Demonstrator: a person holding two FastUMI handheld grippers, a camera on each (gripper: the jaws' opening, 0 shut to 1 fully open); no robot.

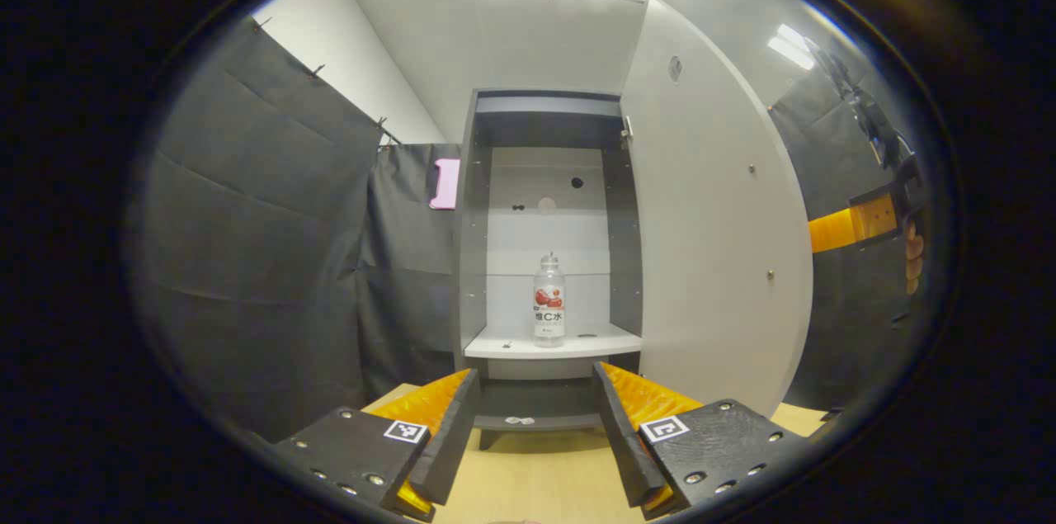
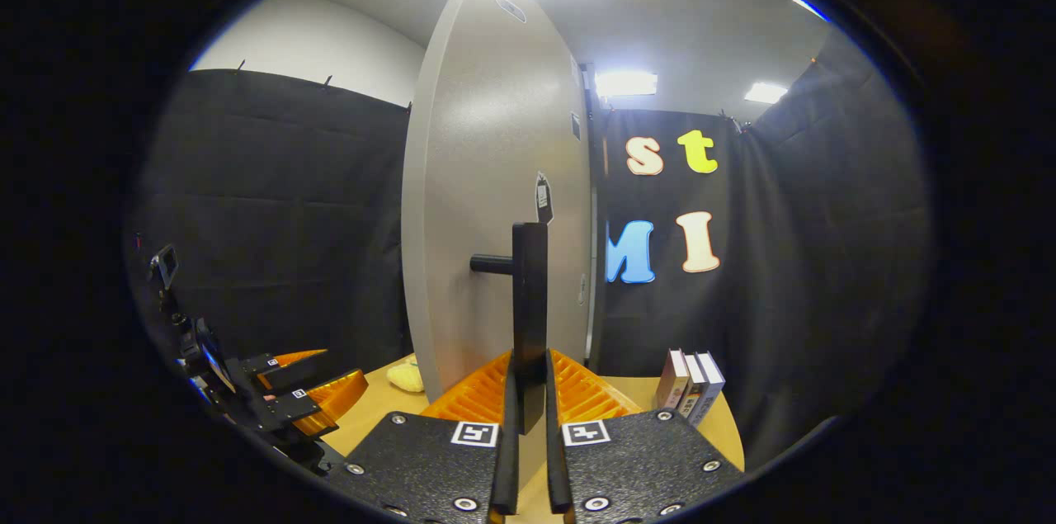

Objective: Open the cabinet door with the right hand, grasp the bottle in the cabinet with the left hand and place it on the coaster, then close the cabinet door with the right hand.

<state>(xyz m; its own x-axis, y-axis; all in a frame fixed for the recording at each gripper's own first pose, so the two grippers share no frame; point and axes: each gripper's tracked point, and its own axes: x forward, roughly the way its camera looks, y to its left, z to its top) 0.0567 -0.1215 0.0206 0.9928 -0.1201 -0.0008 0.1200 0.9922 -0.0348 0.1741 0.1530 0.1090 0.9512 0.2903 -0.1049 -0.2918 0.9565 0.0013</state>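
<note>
Left gripper view.
- Step, judged: door open, reach for bottle about to start.
- Cabinet (image 1: pixel 546 243): frame centre, interior exposed.
- Door (image 1: pixel 709 235): swung out, right of centre.
- Bottle (image 1: pixel 549 301): centre, upright on white shelf (image 1: pixel 503 345), apart from cabinet walls.
- Left gripper (image 1: pixel 535 417): bottom centre, fingers wide apart, nothing held or touched; bottle well beyond, roughly in line with the gap.
- Right gripper (image 1: pixel 866 223): far right edge, with a hand (image 1: pixel 912 260) behind the door.
- Next move, judged: straight advance into cabinet, fingers either side of bottle, closing at body height without tipping it.
- Coaster: not identified.

Right gripper view.
- Door (image 2: pixel 487 202): centre, seen from handle side.
- Handle (image 2: pixel 529 301): dark vertical bar on a short stub, centre.
- Right gripper (image 2: pixel 528 417): bottom centre, fingers drawn close with bar's lower end between them; looks clamped on handle.
- Left gripper (image 2: pixel 305 396): lower left, fingers apart.
- Books (image 2: pixel 691 384): lower right on table (image 2: pixel 627 388).
- Pale object (image 2: pixel 406 376): on table, left of door foot; kind unclear.
- Judged: right hand holding door open until bottle is out.
</note>
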